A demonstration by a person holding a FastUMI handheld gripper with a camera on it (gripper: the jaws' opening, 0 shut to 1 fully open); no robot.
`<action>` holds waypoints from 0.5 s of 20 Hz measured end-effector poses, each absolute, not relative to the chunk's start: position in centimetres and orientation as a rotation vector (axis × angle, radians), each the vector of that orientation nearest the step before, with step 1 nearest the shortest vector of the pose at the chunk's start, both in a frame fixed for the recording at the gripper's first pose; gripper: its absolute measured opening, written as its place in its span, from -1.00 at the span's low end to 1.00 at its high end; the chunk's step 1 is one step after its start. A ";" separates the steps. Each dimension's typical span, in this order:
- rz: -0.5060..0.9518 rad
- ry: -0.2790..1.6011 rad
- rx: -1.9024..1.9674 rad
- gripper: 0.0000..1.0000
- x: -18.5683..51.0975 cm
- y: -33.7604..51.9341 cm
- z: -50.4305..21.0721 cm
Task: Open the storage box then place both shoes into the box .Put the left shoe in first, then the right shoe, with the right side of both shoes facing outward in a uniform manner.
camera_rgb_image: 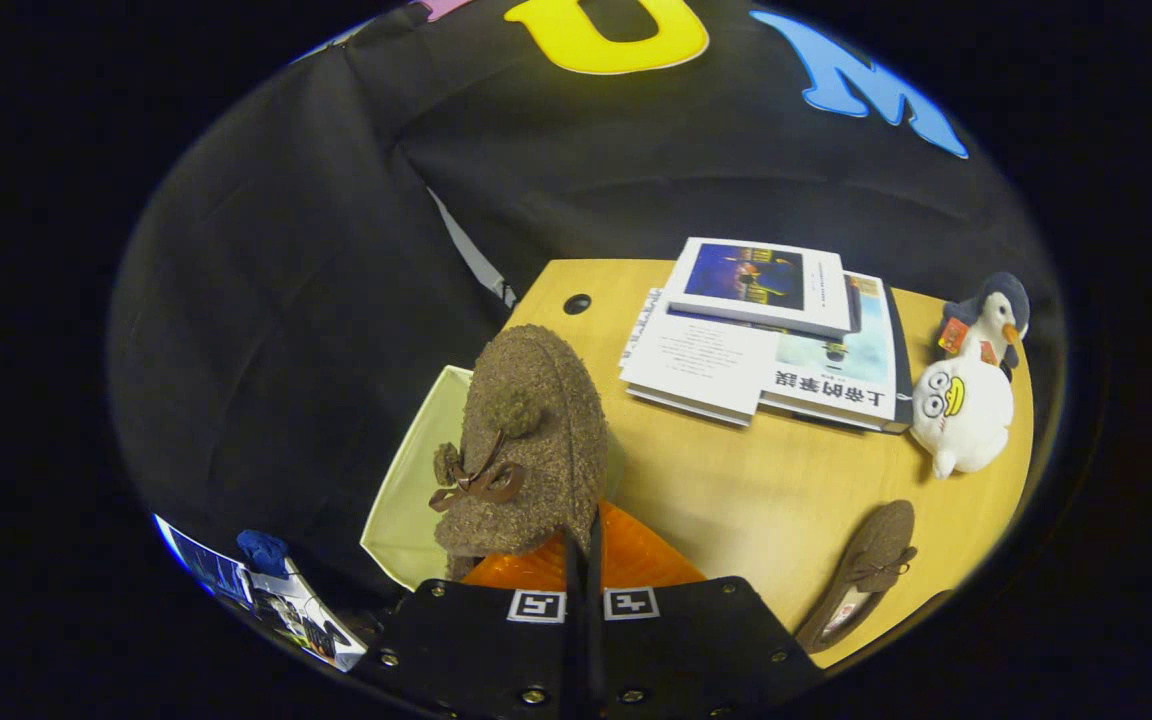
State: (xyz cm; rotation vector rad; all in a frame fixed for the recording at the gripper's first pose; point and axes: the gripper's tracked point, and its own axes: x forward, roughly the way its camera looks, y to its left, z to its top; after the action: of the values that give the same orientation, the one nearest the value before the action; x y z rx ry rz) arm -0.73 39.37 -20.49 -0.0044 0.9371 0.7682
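My gripper is shut on a brown fuzzy shoe with a dark bow, pinching its rear edge between the orange fingers. The shoe hangs toe-forward above the pale yellow storage box, which stands open at the left edge of the wooden table. The second brown shoe lies on the table to the right of the fingers, opening up, near the table's front edge.
A stack of books lies at the back of the table. Two plush toys, a white duck and a penguin, sit at the right edge. A cable hole marks the back left corner. Papers lie below left.
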 end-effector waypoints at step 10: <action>0.819 1.111 -0.101 -1.00 -4.0 50.0 -26.5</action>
State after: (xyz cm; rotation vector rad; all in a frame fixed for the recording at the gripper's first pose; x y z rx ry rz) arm -3.97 50.04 -26.49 -0.1008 1.1108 0.8189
